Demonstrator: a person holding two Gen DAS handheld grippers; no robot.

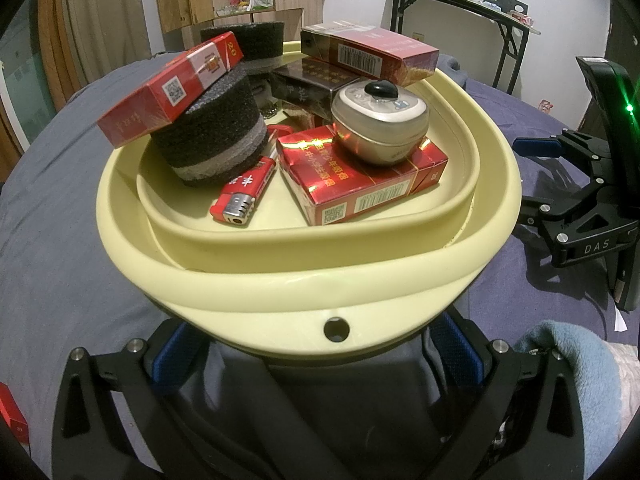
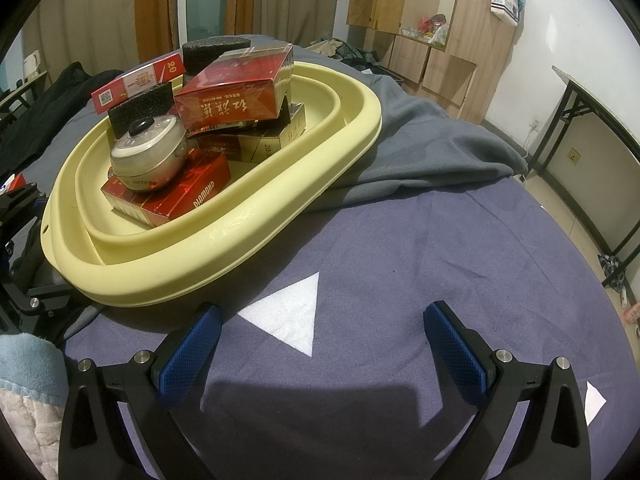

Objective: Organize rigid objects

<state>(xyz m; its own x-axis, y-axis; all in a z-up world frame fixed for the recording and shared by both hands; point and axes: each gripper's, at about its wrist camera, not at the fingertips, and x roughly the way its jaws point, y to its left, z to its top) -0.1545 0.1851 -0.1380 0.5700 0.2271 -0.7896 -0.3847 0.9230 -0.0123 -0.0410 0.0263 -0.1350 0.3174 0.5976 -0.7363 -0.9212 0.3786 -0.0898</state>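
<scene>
Apparently gathered for tidiness, boxes fill the basin; left tool straddles its rim unclenched, right tool released.

1. Blue-grey bed cover: fills the lower half of the right wrist view; carries a white triangle mark.
2. Grey blanket: bunched, centre right.
3. Wooden cabinet: upper right, doors open.
4. Folding table: right edge.
5. Curtains: upper left.
6. Light blue towel: lower right of the left wrist view.
</scene>
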